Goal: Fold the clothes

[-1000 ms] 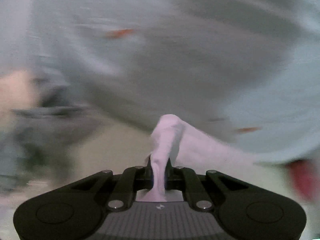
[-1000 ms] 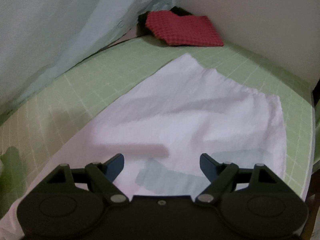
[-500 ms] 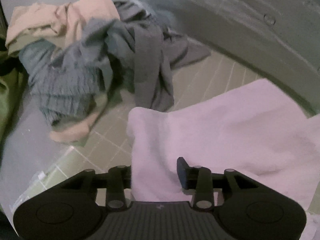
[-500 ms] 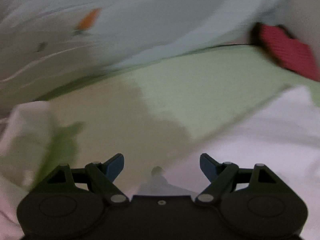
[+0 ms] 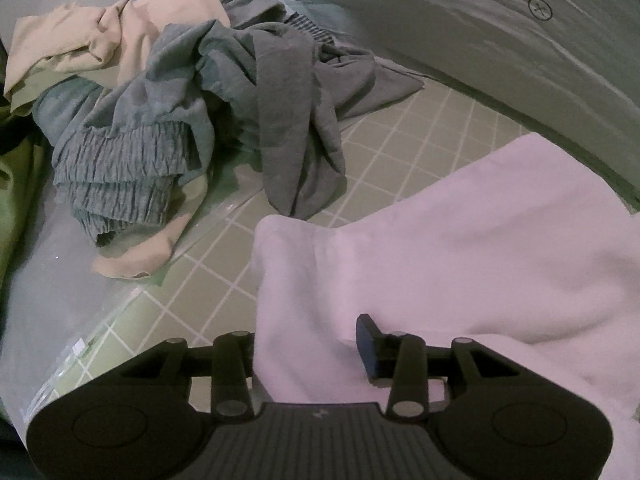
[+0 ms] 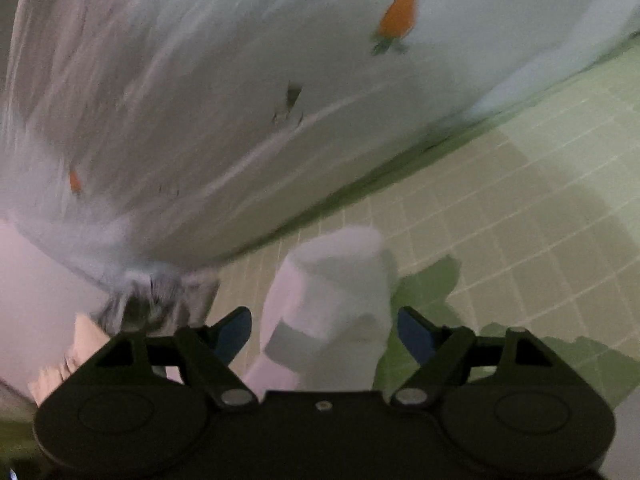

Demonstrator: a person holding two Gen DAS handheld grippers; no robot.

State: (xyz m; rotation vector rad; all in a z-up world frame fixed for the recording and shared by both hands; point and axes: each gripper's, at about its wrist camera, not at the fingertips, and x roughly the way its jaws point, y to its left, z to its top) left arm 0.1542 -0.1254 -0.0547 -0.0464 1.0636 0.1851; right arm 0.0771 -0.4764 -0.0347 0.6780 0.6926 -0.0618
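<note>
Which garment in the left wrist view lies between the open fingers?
The white cloth, spread flat on the grid mat and running between the left gripper fingers. The grey clothes and beige one sit heaped farther off.

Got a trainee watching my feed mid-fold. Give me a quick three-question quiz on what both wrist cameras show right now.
1. True or false: the left tool is clamped shut on the white garment.
2. Multiple choice: what lies beyond the white garment in the left wrist view? A) a stack of plates B) a heap of grey clothes with a beige garment C) a pair of shoes.
3. Fill in: a bunched fold of white cloth sits between the fingers of the right tool, above the ____ gridded mat.

Key
1. False: its jaws stand apart, with cloth lying loose between them.
2. B
3. green
</note>
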